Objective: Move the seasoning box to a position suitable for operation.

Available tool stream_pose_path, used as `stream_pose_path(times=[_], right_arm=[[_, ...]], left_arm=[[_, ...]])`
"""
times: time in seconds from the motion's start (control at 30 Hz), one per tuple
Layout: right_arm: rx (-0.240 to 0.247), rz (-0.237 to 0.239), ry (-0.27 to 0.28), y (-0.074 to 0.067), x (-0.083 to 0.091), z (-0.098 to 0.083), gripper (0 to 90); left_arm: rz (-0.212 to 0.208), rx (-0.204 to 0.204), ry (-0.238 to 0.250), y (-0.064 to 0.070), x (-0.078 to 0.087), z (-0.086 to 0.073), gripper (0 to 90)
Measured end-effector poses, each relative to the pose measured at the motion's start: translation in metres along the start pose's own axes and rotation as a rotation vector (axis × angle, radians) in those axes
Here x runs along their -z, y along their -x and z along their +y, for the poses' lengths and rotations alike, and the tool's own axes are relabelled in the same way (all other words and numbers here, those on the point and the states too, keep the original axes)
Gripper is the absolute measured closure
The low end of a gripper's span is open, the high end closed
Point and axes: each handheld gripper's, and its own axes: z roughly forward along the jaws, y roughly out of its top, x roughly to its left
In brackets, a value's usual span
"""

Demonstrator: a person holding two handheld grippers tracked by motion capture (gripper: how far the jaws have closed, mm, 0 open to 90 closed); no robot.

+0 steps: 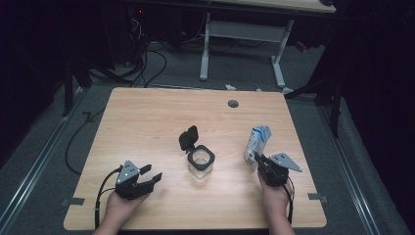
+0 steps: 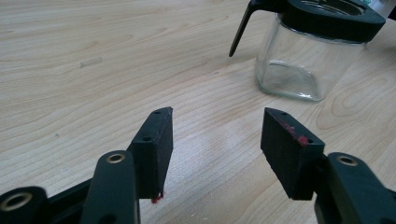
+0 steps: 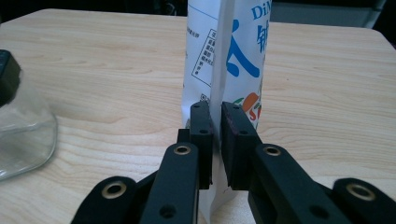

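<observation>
The right gripper had its jaws pinched narrow on the back seam of a white bag. The bag stood upright on the counter, on the right side, near the jar. The left gripper sat low over the counter with its jaws wide and nothing between them.

The step in hand looked like grabbing the bag. Next, the bag would likely need to be lifted and carried over the jar, and the grip on that thin seam would have to stay tight. The left gripper could steady the jar.

The jar was clear glass with a black rim, and its black lid was flipped up and open. The jar looked empty. I could not tell what was inside the bag.
</observation>
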Motion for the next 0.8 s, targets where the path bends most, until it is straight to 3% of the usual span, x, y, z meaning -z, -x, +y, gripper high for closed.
stream_pose_path(times=[0.27,0.43,0.8], right_arm=[[0.020,0.062,-0.043,0.003,0.008,0.008,84.5],[0.040,0.076,-0.073,0.005,0.013,0.013,84.8],[0.109,0.136,-0.189,0.003,0.028,0.034,86.5]], left_arm=[[-0.006,-0.011,-0.001,0.000,0.001,0.000,43.9],[-0.009,-0.015,-0.007,0.000,0.000,-0.001,43.9],[-0.012,-0.017,-0.007,0.000,0.000,-0.001,43.9]])
